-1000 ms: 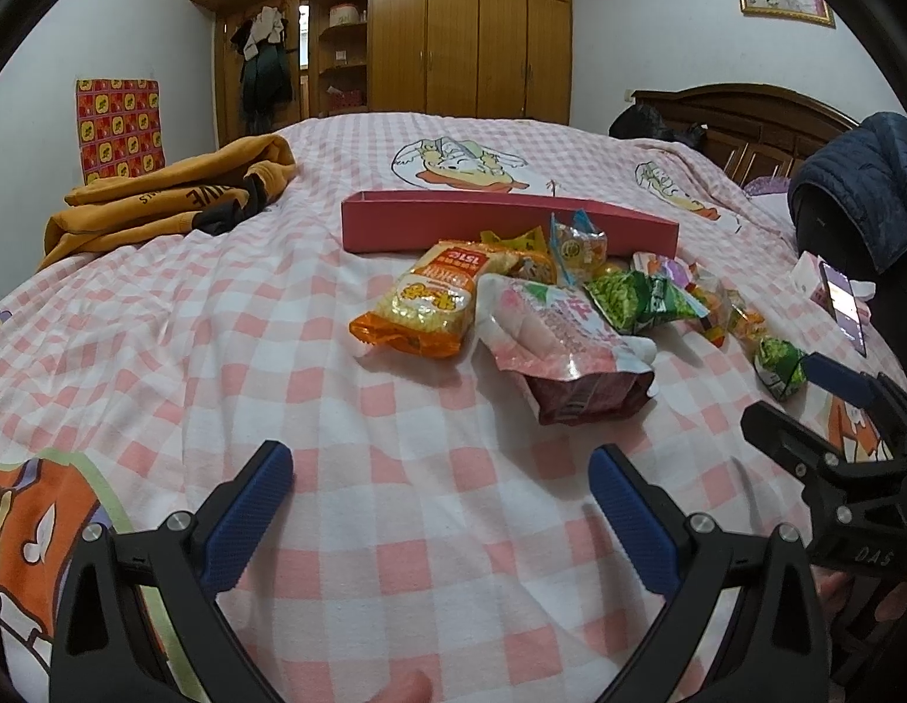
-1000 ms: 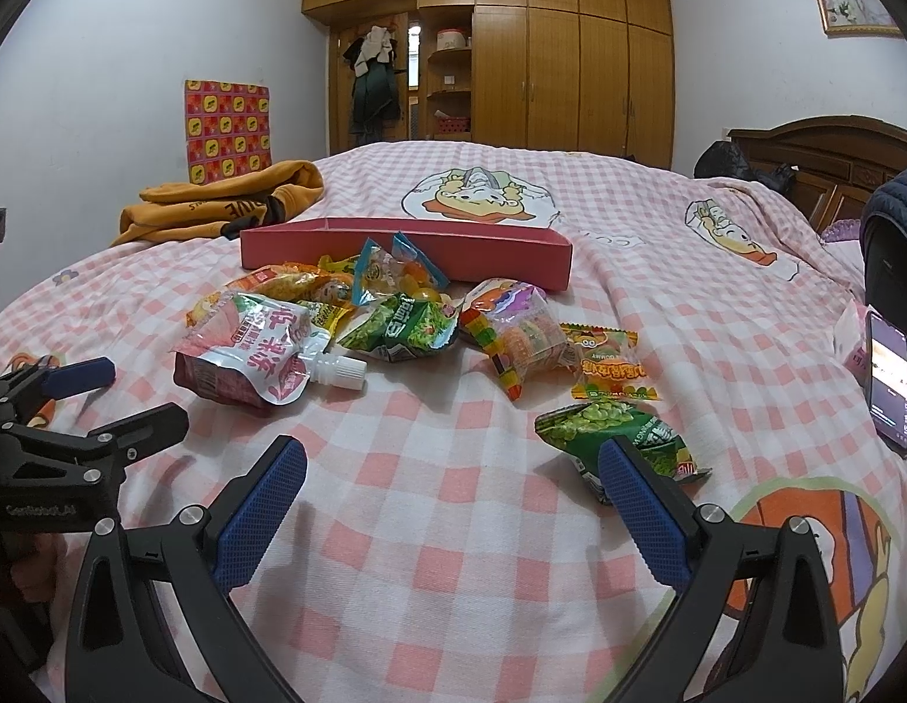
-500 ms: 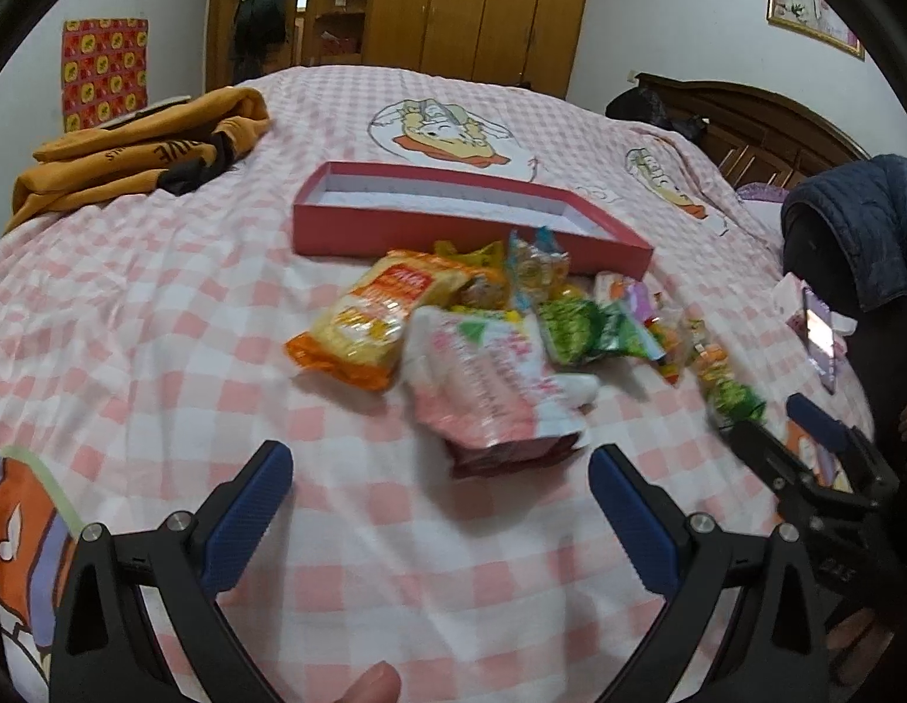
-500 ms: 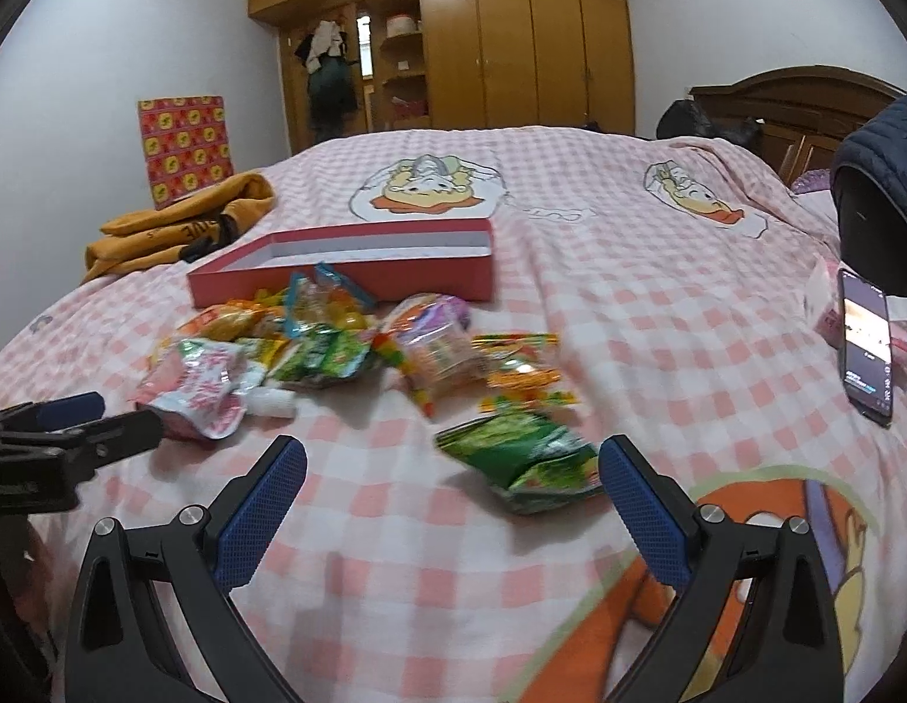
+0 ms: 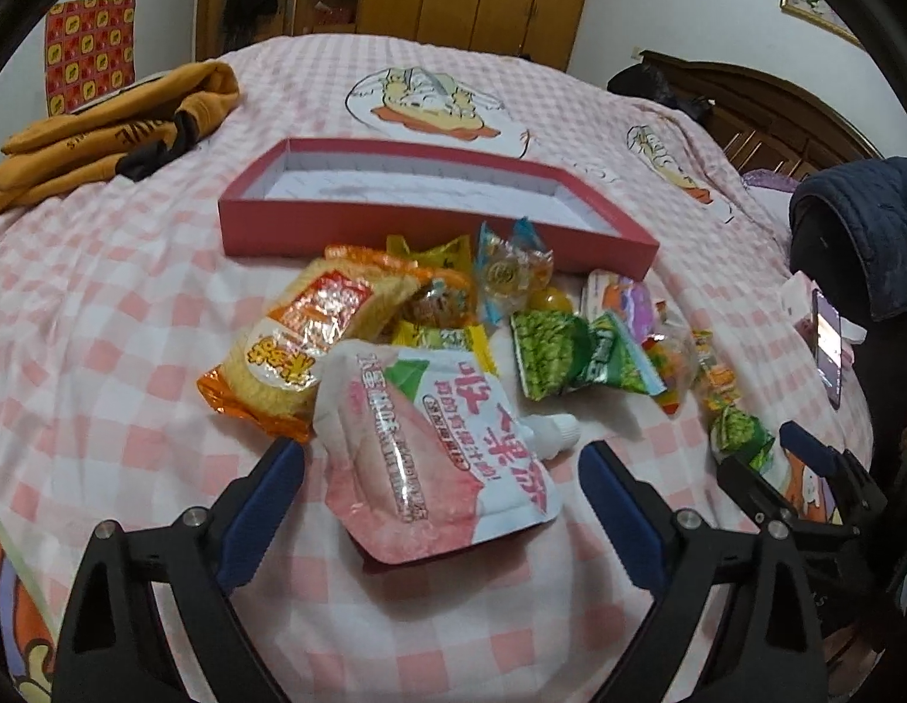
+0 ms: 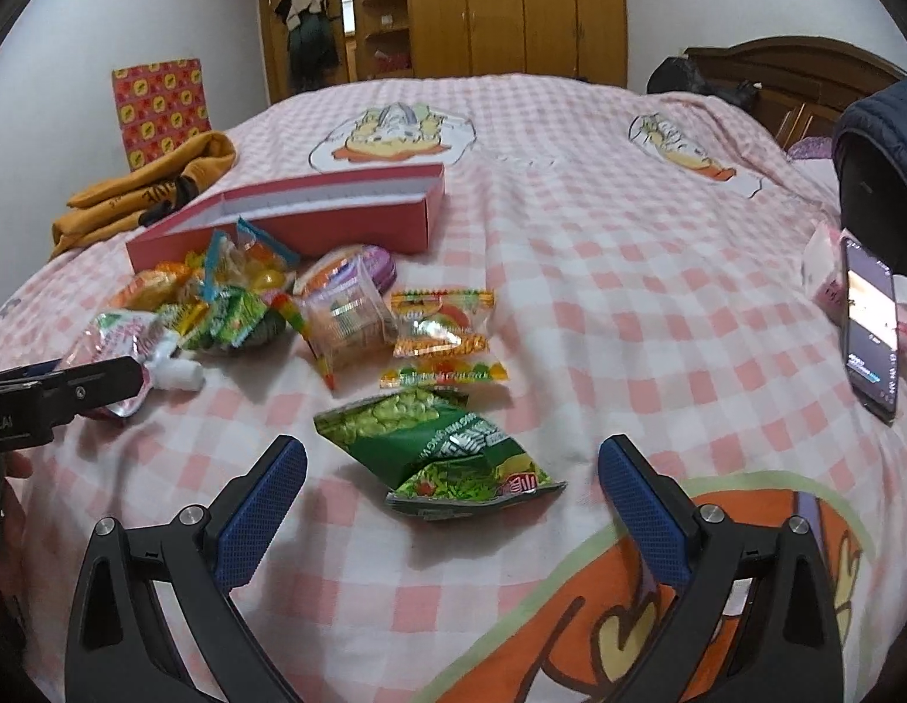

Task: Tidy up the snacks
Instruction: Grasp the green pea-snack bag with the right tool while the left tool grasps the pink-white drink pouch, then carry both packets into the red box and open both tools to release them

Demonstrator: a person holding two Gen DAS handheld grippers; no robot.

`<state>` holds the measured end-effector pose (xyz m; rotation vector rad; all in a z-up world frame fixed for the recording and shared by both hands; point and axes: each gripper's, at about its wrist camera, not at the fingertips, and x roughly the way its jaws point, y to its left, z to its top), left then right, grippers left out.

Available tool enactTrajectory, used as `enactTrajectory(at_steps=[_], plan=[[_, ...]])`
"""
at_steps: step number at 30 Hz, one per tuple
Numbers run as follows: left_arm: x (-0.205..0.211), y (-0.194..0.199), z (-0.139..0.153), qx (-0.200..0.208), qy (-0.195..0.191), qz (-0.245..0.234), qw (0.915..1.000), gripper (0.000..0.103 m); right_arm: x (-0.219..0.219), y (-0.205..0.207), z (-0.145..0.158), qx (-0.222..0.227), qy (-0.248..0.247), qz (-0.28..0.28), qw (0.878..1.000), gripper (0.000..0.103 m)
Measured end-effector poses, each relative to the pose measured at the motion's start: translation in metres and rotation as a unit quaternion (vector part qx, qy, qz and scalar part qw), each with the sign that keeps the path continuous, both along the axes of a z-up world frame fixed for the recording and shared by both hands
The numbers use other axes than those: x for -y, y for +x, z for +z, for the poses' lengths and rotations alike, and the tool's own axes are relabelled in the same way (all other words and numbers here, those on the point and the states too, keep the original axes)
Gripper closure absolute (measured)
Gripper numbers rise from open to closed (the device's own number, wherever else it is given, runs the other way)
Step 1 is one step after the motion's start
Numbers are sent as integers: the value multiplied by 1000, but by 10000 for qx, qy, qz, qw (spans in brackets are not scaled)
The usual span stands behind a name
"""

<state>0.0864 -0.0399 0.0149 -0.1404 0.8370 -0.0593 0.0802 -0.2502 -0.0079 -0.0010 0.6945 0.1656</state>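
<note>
Your left gripper (image 5: 442, 504) has closed in, spread around the peach pouch (image 5: 436, 445); your right gripper (image 6: 450, 486), spread, frames the pea packet (image 6: 436, 451); red box (image 5: 313, 222) empty.

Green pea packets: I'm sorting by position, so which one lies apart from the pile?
The green pea packet between the right claw's open jaws lies alone; the other sits in the heap.
</note>
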Motion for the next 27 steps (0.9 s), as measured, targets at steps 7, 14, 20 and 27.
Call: enactTrajectory(at_steps=[7,14,20,27], plan=[[-8,-2,-2,-11,-64,98,9999,30,5,-3,-3,50,153,27,9999,20],[-9,-7,0,-60,-208,66,9997,38,8,-5,-2,79,153,-97,9998,46],[-10,-19,10,-29,-296,-2,9996,39,0,-9,3,179,45,136,9997,61],[-21,-37,28,142,-420,0,9990,39,-10,-22,16,414,-32,403,9983,62]])
